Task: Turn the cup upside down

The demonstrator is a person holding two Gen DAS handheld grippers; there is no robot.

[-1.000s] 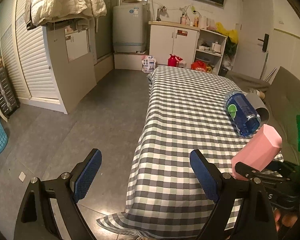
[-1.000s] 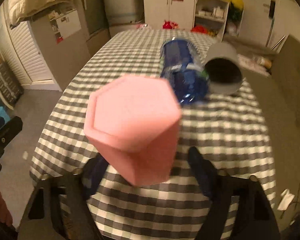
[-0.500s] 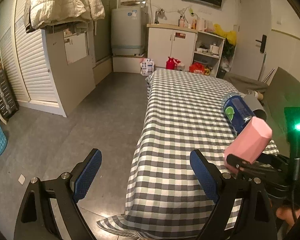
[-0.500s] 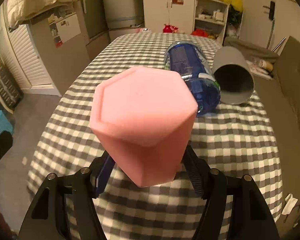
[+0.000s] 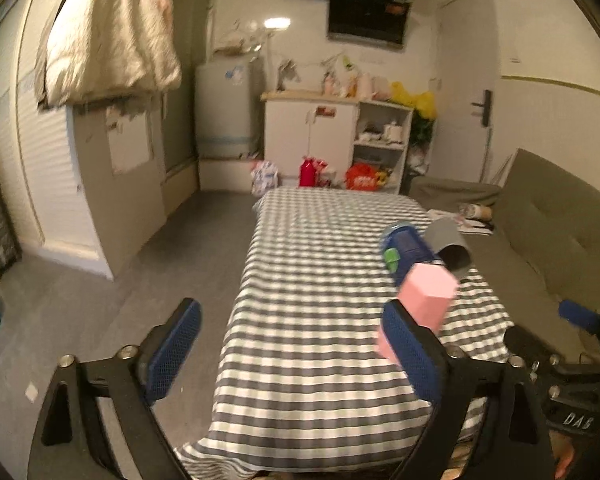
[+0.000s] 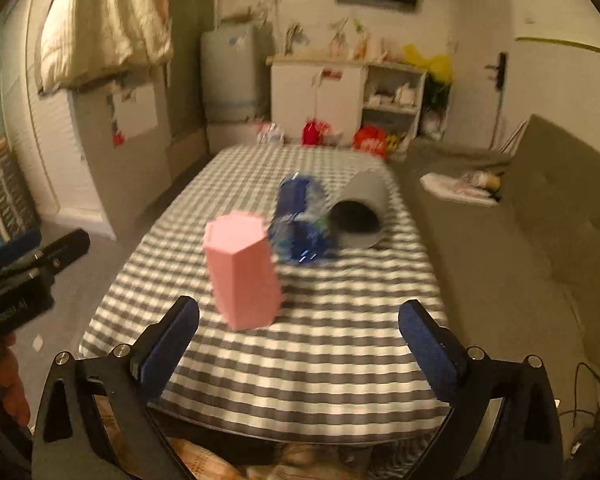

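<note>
— Pink cup [image 6: 242,272]?
— Standing on the checked table [image 6: 300,360], closed hexagonal end up, leaning a little. Blurred in both views. Sits at the near end of the table, toward its left side in the right wrist view.
— Held by anything?
— No. Free of both grippers. Right gripper [image 6: 298,346] spread wide, nothing between its blue pads [image 6: 168,344], hanging just short of the cup, cup ahead and nearer the left pad.
— Left gripper [image 5: 292,354]?
— Also spread wide, empty, off the table's left near corner, over grey floor [image 5: 100,300]. From there, cup [image 5: 428,300] partly hidden behind the right pad [image 5: 410,350].
— Behind the cup?
— Blue bottle [image 6: 300,220] lying on its side, just beyond the cup, possibly touching; hard to tell through the blur. Grey cup [image 6: 360,212] on its side too, right against the bottle, open mouth facing the camera.
— Beyond the table?
— Sofa [image 6: 540,220] along its right side.
</note>
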